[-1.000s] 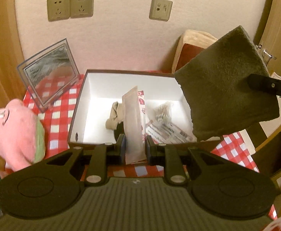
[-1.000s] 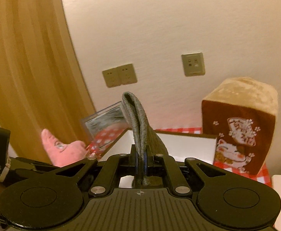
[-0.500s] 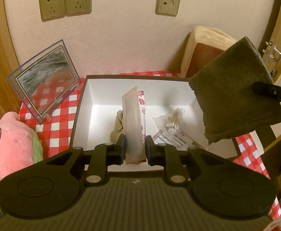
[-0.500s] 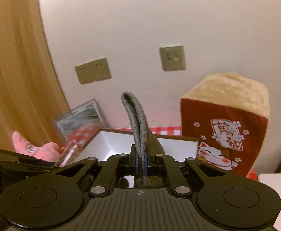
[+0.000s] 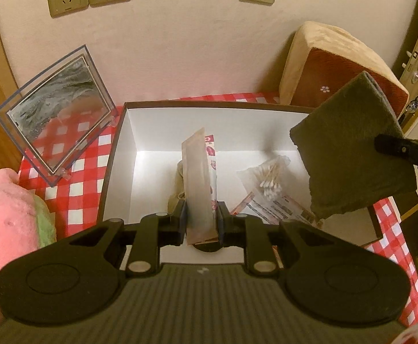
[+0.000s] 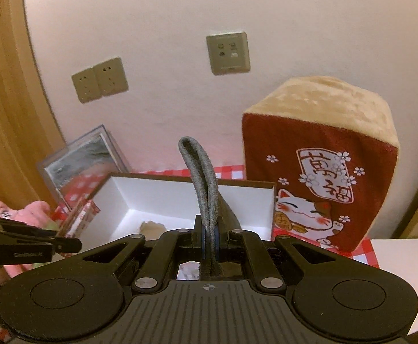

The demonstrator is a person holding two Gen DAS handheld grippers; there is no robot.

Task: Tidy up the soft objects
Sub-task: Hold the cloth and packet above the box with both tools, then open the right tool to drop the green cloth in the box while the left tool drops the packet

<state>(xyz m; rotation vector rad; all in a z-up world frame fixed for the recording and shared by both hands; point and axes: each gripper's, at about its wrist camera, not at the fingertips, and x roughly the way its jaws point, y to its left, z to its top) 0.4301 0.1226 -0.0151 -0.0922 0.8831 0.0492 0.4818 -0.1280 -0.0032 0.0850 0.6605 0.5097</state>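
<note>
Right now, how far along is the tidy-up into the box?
Partly done. Already in the white box: a bag of cotton swabs, a beige cloth item and a printed packet. In hand: the left gripper is shut on a flat sachet, the right gripper on a folded grey towel, both above the box. Left: release both; the pink plush sits outside.

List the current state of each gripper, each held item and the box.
left gripper: shut on flat packet, held upright over the box.
right gripper: shut on folded grey cloth, held above the box.
box: open, lidless, holding cotton swabs and other small items.
</note>
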